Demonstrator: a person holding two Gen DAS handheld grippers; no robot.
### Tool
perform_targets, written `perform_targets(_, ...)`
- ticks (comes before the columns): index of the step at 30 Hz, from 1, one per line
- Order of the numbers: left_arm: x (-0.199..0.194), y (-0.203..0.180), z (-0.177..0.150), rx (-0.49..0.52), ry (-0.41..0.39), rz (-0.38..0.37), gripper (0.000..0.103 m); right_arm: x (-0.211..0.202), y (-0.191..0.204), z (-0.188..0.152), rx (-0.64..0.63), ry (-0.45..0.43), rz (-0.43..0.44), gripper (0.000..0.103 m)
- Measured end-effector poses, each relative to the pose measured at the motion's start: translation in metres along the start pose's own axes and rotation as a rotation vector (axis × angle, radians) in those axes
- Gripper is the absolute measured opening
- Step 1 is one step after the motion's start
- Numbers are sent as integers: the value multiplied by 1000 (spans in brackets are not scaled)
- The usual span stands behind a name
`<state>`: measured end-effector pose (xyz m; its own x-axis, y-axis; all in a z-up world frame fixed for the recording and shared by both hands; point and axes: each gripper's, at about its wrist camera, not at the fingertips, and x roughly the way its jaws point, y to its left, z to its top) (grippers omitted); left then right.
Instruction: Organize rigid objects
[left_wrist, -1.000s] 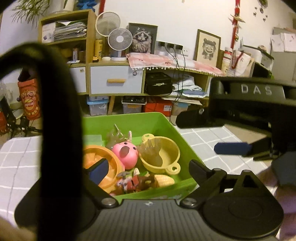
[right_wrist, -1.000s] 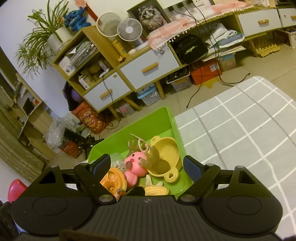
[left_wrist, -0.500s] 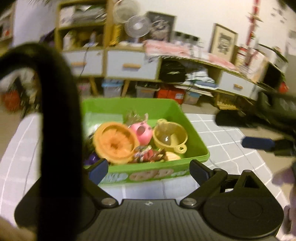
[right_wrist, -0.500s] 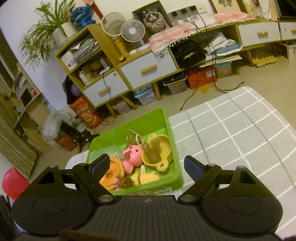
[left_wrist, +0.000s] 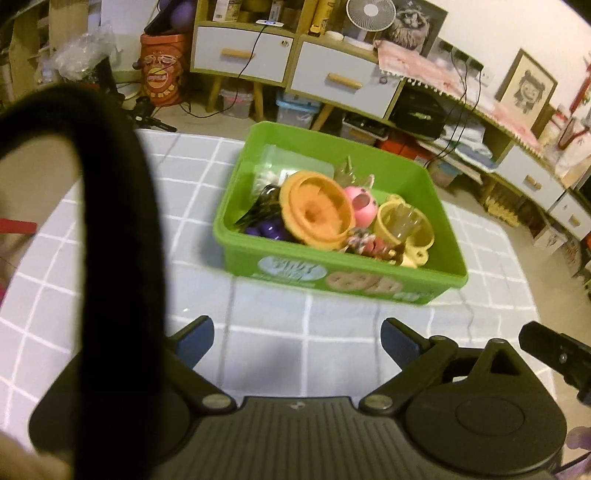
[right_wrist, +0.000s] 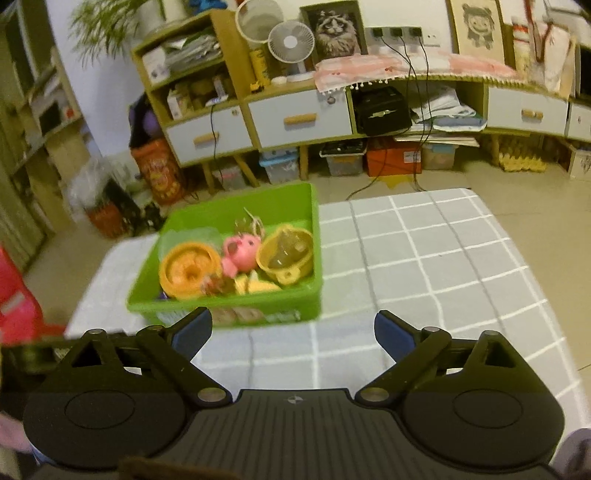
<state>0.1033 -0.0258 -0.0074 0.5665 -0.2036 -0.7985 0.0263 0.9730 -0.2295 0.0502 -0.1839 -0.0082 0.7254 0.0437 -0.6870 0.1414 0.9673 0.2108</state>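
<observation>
Green bin (left_wrist: 332, 275) set on the grey checked tablecloth (right_wrist: 424, 258), filled with orange round toy (left_wrist: 316, 210), pink pig (right_wrist: 240, 253) and yellow colander (right_wrist: 286, 251), left gripper (left_wrist: 297, 339) and right gripper (right_wrist: 293, 332) both spread wide, nothing held, kept short of the bin.

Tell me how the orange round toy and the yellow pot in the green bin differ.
The orange round toy is wider and flatter than the yellow pot, which is deeper and cup-like. The orange toy lies tilted at the middle of the green bin; the yellow pot sits nearer the bin's right end. The pot holds a clear object; the orange toy's hollow looks bare. Both are plastic, round and open-topped.
</observation>
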Motion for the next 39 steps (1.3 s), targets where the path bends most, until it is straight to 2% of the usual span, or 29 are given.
perform_targets(3,-4,-1,-6,35,21,30,83,-2,2,-6,-15,26,1,96)
perform_targets(5,-7,-3,-9,59,25,52,83,-4,5,-11,-27,36,-5,100)
perform_targets(12,-17,-12,-29,121,42,112,83,-9,13,-22,-87,33,-58,101)
perform_targets(19,-24,-21,-37,173,7,127,83,-4,15,-25,-78,44,-83,101)
perform_targets(39,-22,-17,-33,163,18,107,83,9,20,-27,-69,81,-99,101)
